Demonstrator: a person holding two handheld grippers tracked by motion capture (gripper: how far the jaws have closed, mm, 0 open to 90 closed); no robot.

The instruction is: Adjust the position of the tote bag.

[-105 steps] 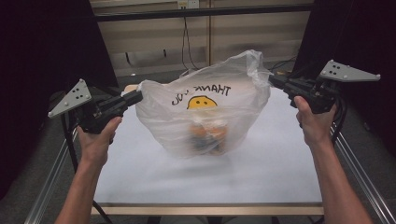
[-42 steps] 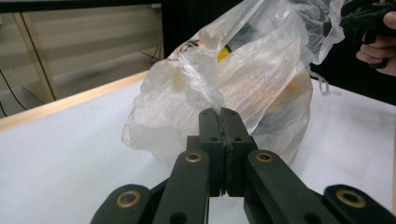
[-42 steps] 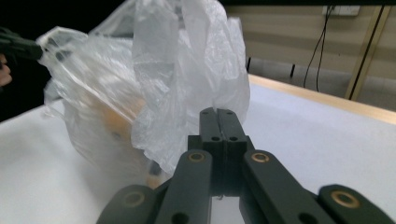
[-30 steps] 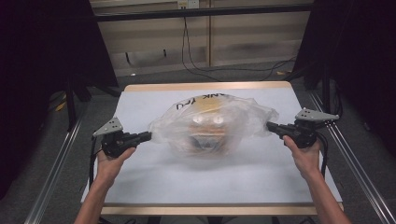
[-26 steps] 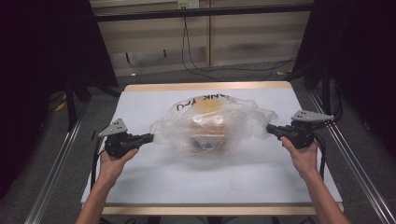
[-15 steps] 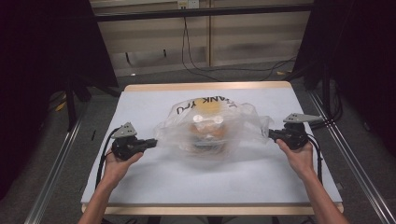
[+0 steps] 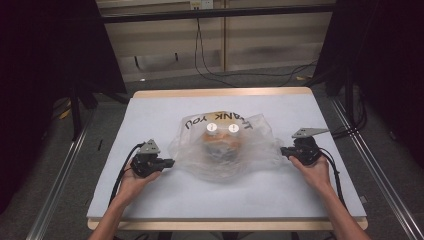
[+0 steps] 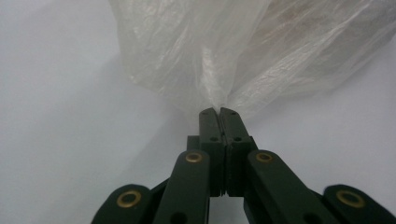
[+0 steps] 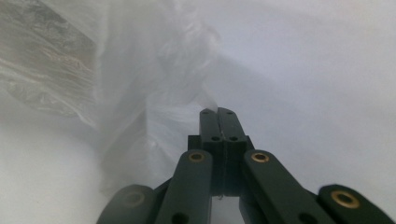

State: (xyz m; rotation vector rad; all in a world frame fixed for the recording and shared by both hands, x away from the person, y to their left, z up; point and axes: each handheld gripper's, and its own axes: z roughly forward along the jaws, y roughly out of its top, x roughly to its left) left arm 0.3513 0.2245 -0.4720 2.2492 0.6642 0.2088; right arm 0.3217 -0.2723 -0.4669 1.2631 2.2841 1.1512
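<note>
A clear plastic bag (image 7: 225, 147) printed "THANK YOU" lies flattened on the white table (image 7: 165, 112), with orange-brown goods and two white round lids showing through it. My left gripper (image 7: 170, 162) sits low at the bag's left edge, shut on a pinch of the film (image 8: 218, 100). At the bag's right edge my right gripper (image 7: 283, 151) is shut on the other handle's film (image 9: 212, 102). In both gripper views the black jaws meet with thin plastic caught between them. Each gripper rests close to the tabletop.
The table's wooden rim (image 7: 220, 93) runs along the far side, with cables on the floor beyond it. Metal rails (image 7: 370, 165) flank the table left and right. Bare white surface lies in front of the bag.
Both grippers have come down with the bag's handles, from held high to just above the table. The bag has sunk and spread flat on the surface.
</note>
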